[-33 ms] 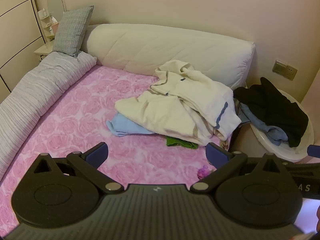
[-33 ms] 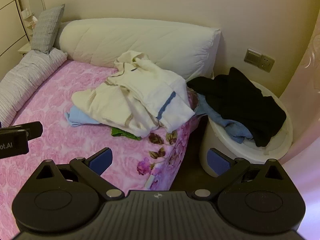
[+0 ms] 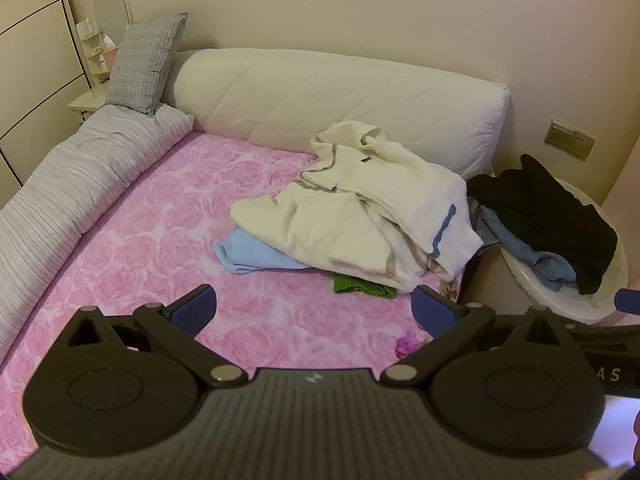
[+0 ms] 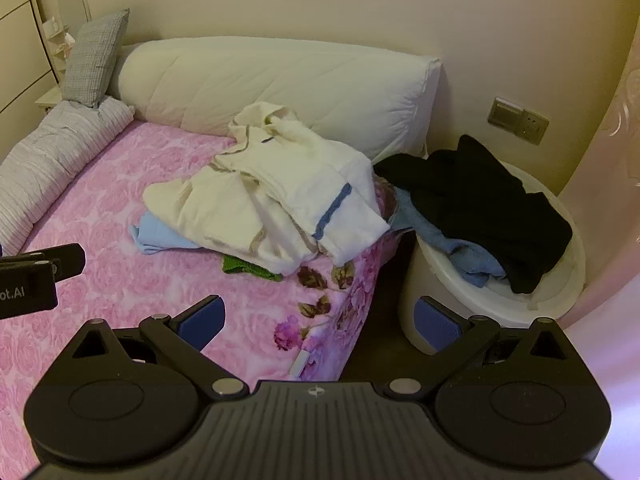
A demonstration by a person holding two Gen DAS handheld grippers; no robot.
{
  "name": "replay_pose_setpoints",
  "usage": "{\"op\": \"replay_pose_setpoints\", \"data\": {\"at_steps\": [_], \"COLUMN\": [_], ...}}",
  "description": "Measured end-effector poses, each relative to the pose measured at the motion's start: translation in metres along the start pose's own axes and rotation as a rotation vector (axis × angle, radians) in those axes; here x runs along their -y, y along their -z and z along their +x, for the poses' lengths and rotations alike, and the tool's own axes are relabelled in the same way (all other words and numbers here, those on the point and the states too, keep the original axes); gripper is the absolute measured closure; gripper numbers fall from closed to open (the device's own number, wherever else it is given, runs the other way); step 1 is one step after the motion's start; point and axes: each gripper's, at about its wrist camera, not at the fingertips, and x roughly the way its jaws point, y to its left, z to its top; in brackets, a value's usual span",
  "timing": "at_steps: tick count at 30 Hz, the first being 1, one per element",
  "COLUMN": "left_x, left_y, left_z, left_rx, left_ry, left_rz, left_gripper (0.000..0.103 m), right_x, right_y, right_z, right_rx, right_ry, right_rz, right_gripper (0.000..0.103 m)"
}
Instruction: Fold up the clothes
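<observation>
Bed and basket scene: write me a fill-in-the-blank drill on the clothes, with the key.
1. The cream garment lies on top of a light ____ garment on the pink bedspread.
2. A ____ garment is draped over the white basket beside the bed.
3. A small ____ cloth peeks out under the pile's near edge.
4. Both the left gripper and the right gripper are ____.

Missing words: blue; black; green; open
</observation>
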Motion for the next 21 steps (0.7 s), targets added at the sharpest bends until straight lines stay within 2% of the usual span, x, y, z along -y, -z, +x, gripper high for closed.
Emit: {"op": "replay_pose_setpoints", "data": {"at_steps": [21], "left_x": [-0.018], "left_y": [-0.002], "left_z": [0.006], "left_rx": [-0.004], "left_ry": [0.024], "left_rz": [0.004], "left_gripper": [0.000], "right_x": [-0.021], "right_y": [0.002], "right_z": [0.007], "right_rx": [0.009], "right_ry": [0.017], "right_rz": [-0.013], "right_gripper": [0.000]}}
